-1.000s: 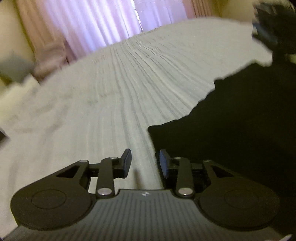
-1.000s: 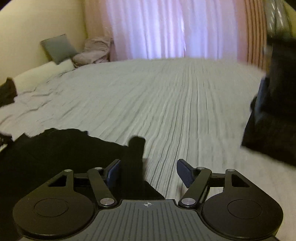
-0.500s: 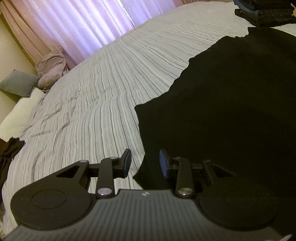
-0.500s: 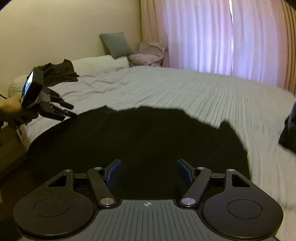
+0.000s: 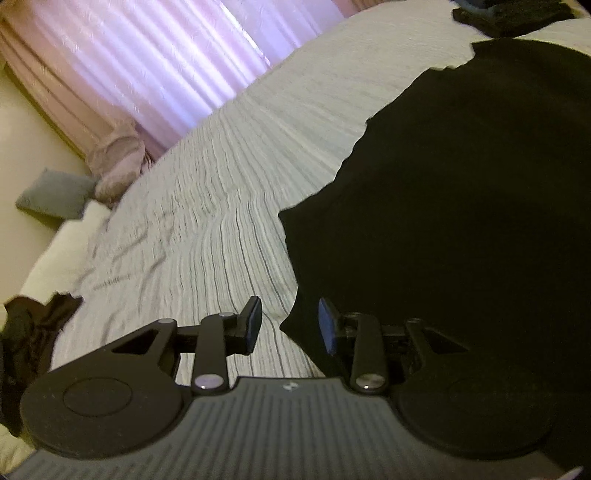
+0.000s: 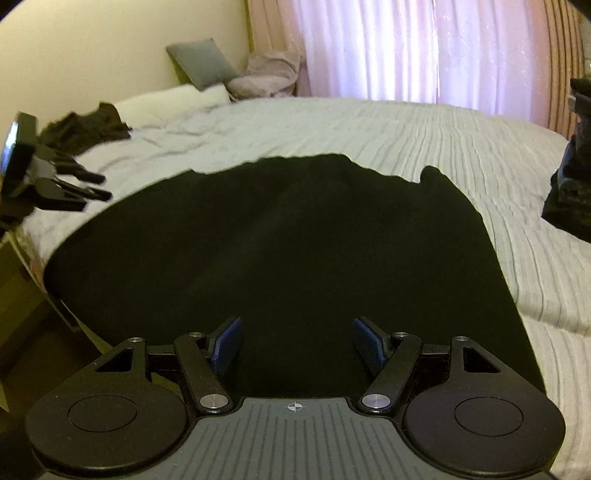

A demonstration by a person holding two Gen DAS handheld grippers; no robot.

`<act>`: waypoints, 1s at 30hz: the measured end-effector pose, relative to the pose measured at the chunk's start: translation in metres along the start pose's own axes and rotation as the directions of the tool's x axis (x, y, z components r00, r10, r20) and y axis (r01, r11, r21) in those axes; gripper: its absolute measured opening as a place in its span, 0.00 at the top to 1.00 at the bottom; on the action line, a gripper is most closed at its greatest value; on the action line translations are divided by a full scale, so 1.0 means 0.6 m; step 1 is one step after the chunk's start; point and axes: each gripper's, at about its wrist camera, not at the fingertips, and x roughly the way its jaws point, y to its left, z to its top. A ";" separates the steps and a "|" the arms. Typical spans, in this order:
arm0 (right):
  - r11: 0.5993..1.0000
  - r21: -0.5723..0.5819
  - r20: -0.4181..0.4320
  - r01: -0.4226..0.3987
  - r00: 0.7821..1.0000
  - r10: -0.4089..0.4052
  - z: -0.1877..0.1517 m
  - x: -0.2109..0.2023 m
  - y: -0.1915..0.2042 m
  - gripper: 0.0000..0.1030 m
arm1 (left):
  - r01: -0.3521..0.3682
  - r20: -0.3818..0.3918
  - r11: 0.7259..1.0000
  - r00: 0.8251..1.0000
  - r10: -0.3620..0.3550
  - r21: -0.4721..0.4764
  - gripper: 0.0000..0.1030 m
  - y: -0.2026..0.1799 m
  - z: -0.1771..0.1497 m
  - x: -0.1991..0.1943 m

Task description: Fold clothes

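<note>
A black garment (image 6: pixel 280 240) lies spread flat on the striped grey bed cover (image 6: pixel 461 147). It fills the right half of the left wrist view (image 5: pixel 461 221). My left gripper (image 5: pixel 290 325) is open and empty, low over the garment's left corner, with the cloth edge by its right finger. It shows in the right wrist view (image 6: pixel 74 188) at the garment's far left. My right gripper (image 6: pixel 297 343) is open wide and empty, above the garment's near edge.
A stack of folded dark clothes (image 6: pixel 572 192) sits at the right of the bed, also in the left wrist view (image 5: pixel 513 16). A crumpled dark garment (image 6: pixel 88 125) lies near the white pillow (image 6: pixel 166 103). A grey cushion (image 6: pixel 199 62) and curtains (image 6: pixel 424 48) are behind.
Both grippers have swung over the spread black garment. The right view turned left until the garment filled it. The left gripper has dropped closer to the garment's left corner. Both stayed open.
</note>
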 end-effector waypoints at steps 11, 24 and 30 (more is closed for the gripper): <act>0.996 -0.068 -0.088 0.055 0.994 -0.061 -0.001 0.026 0.012 0.25 | 0.082 0.060 0.995 0.995 -0.078 -0.063 0.65 -0.045 -0.040 -0.055; 1.000 -0.003 -0.022 0.025 0.999 -0.025 -0.020 -0.017 -0.046 0.23 | 0.174 -0.004 0.970 0.984 -0.177 -0.167 0.65 -0.063 -0.115 -0.033; 0.994 0.083 0.004 0.072 0.997 -0.073 -0.045 -0.061 -0.104 0.23 | 0.144 0.021 0.968 0.989 -0.143 -0.204 0.65 -0.025 -0.146 -0.066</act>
